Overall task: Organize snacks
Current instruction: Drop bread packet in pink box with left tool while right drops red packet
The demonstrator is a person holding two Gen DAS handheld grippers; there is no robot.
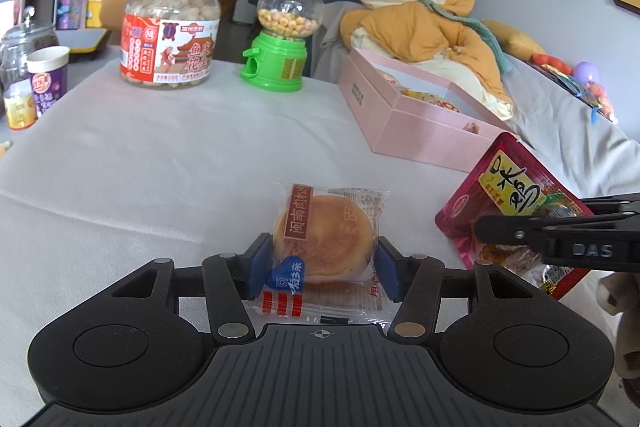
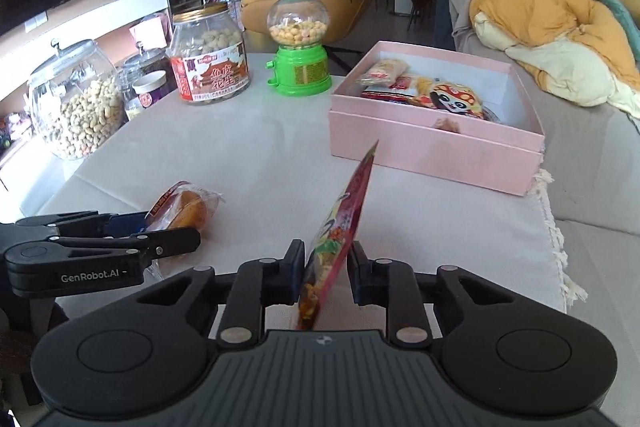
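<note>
Left wrist view: left gripper (image 1: 323, 267) fingers (image 1: 256, 267) clamped on a wrapped round pastry (image 1: 326, 247), low over the white-clothed table (image 1: 160, 155). Right of it, red snack packet (image 1: 508, 203) pinched by the right gripper (image 1: 486, 231). Behind, open pink box (image 1: 416, 131).

Right wrist view: right gripper (image 2: 326, 267) fingers (image 2: 294, 267) narrow, gripping the red snack packet (image 2: 344, 227) edge-on, raised before the pink box (image 2: 436, 155). Peanut jar (image 2: 210, 59) and green candy dispenser (image 2: 300, 47) further back.

A white cloth (image 2: 256, 155) covered the worktop (image 2: 280, 131). On it, upper left of the frame, stood a labelled peanut jar (image 2: 210, 57) and green candy dispenser (image 2: 299, 43); an open pink box (image 2: 436, 143) sat at right.
</note>
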